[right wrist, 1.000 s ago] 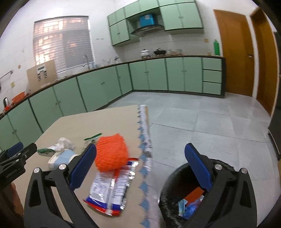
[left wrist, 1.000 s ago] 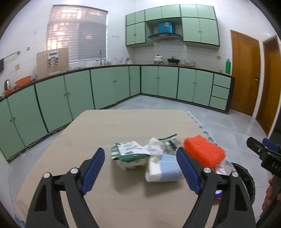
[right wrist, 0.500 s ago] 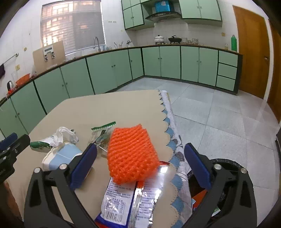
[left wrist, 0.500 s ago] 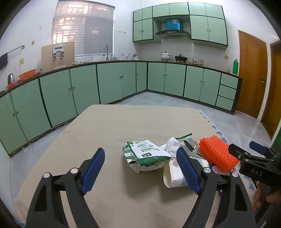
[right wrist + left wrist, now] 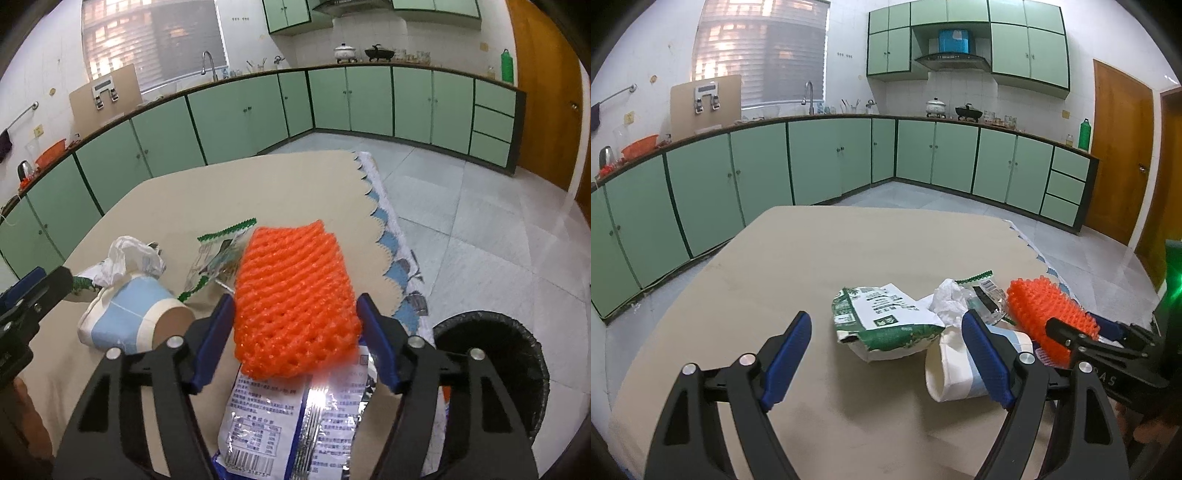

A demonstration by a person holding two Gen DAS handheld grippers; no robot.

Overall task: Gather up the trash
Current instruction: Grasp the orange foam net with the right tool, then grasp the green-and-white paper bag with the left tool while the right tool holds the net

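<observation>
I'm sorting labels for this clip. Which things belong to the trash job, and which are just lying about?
Job: orange foam net, snack wrapper, paper cup, green-and-white bag, black bin, right hand-held gripper closing around the net.
Lying about: pot, green bottle, kettle.

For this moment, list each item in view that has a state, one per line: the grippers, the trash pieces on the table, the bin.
Right gripper: jaws just closing around the orange foam net, pads at its sides.
Left gripper: open, empty.
Orange foam net: lying on the snack wrapper.
Snack wrapper: flat, at the table edge.
Paper cup: tipped on its side.
Green-and-white bag: crumpled, torn open.
Trash bin: open, black liner.
</observation>
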